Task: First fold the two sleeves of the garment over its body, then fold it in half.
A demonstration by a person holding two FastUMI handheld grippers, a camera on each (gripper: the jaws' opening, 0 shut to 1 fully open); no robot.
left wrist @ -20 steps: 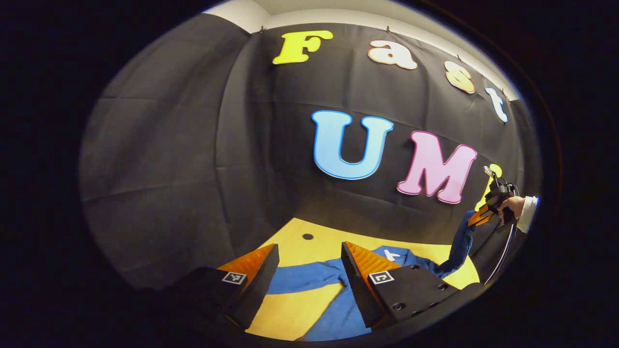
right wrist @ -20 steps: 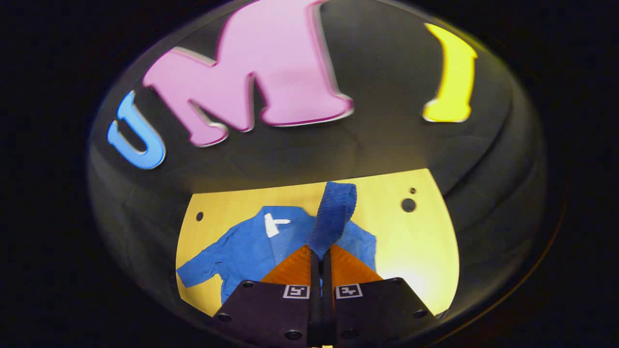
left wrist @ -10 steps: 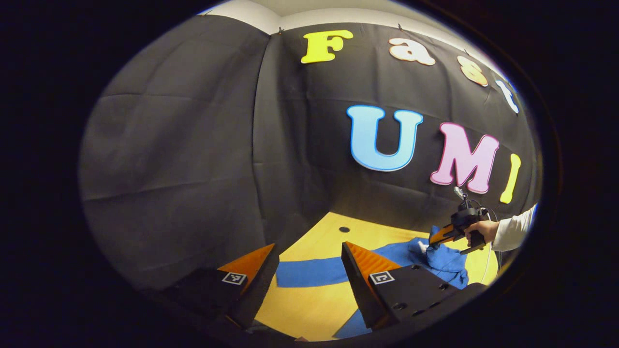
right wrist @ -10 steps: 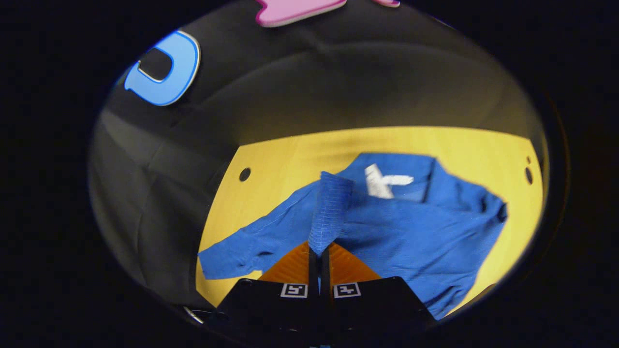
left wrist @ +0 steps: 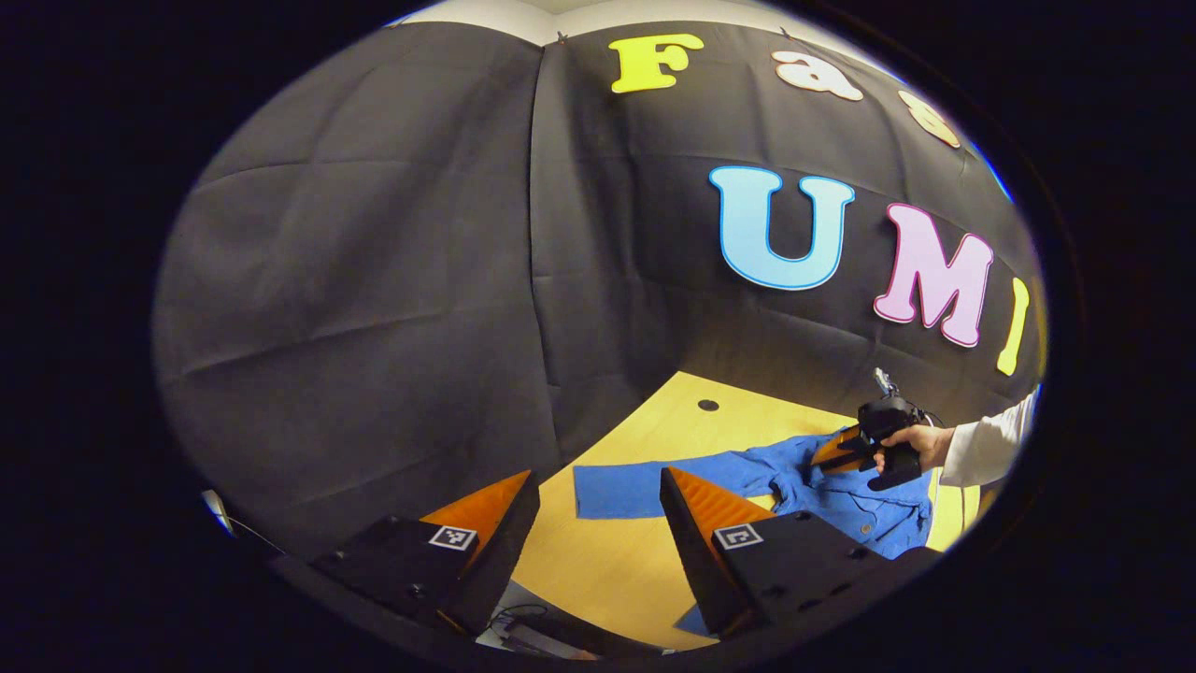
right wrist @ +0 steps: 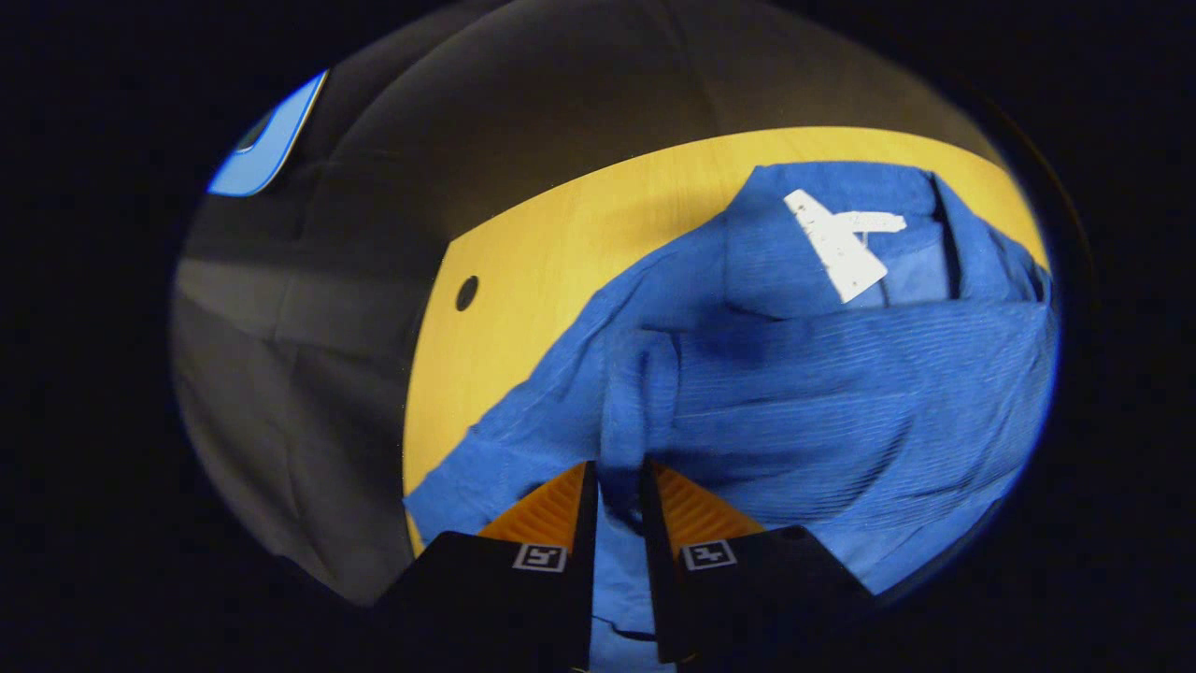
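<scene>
Right gripper view: right tongs (right wrist: 612, 486) hang just above the blue cloth shirt (right wrist: 822, 374), lying on the yellow wooden surface (right wrist: 523, 271); whether they pinch the folded sleeve (right wrist: 645, 393) I cannot tell. Lifting early could drag it. Left tongs (left wrist: 598, 509) are spread.

Dim booth with a brightly lit table (right wrist: 523, 271), strong fisheye bending at edges, slight softness throughout.

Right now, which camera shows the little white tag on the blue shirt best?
The right gripper view: the white tag sits big and sharp inside the collar of the blue cloth shirt, near the top. In the left gripper view the shirt lies far off and small, and I can't make the tag out there.
</scene>
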